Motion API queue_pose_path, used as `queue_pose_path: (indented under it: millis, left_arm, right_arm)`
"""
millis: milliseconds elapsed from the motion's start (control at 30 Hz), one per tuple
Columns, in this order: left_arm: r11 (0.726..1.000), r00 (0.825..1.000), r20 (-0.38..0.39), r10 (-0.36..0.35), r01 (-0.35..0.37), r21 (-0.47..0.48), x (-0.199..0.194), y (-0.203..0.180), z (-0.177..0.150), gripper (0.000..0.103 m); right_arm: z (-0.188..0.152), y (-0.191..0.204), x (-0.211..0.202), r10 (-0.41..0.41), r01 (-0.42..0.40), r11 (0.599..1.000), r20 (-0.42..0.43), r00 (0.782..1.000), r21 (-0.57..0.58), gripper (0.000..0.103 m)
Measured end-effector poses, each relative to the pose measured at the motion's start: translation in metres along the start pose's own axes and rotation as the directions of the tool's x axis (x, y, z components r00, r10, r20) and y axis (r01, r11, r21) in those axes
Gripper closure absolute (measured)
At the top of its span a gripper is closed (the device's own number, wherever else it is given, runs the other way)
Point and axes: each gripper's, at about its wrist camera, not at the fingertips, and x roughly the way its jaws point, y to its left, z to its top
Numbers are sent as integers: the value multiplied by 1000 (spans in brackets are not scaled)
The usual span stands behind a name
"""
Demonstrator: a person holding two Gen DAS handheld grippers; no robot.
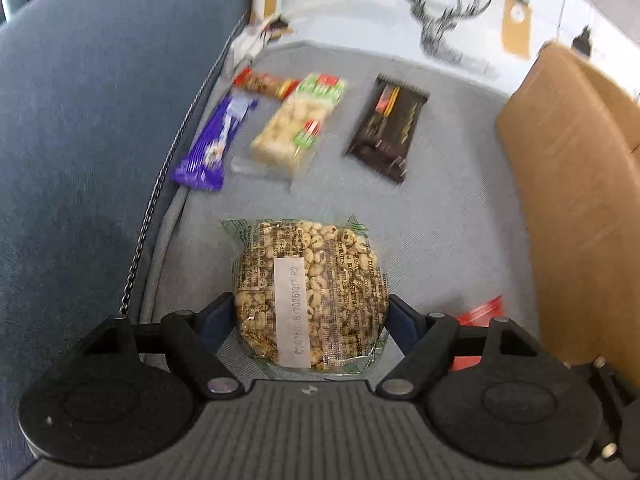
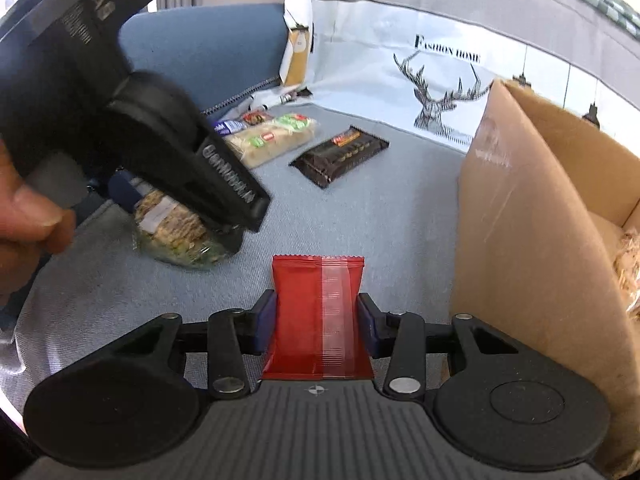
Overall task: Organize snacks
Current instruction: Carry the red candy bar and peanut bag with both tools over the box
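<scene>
Grey-blue fabric (image 1: 440,220) covers the surface where we work, with a printed deer backdrop (image 2: 444,100) behind it. Our left gripper (image 1: 310,312) pinches the round puffed-grain cake packet (image 1: 310,292) across its sides, and our right gripper (image 2: 318,320) pinches the red snack packet (image 2: 320,312) between its pads, just beside the cardboard box (image 2: 532,208). We see something pale already lying in the box's far corner, though we cannot tell what it is. On the cloth beyond, four snacks wait untouched: the purple bar (image 1: 212,144), the small red-and-gold bar (image 1: 268,82), the pale cracker pack (image 1: 296,124) and the dark chocolate packet (image 1: 386,128). We judge the sorting barely begun, with most items left.
</scene>
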Motion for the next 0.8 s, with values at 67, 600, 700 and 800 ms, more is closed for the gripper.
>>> queue_pose_path:
  millis: [67,600,700,800]
  left_arm:
    - [1000,999,45,-15,16,-15,-10,-3,0,20]
    - [993,935,348,-66,96,-70,-85,-19,-9,20]
    - [991,933,350,-85,115,-65,-86,-21,-11,20]
    - [988,932,346,-108,140,-67,-85,-23,-12,20]
  right_arm:
    - [-1,1,-5,4,-4,1000,13,1000,-14,59]
    - [6,-31,-110,11,7,999,337,941,-50,59]
    - [10,-49,-124,-15,27,999,368,930,-29,59]
    - [17,-69,-136,-46,56,998,398,916,-11,59]
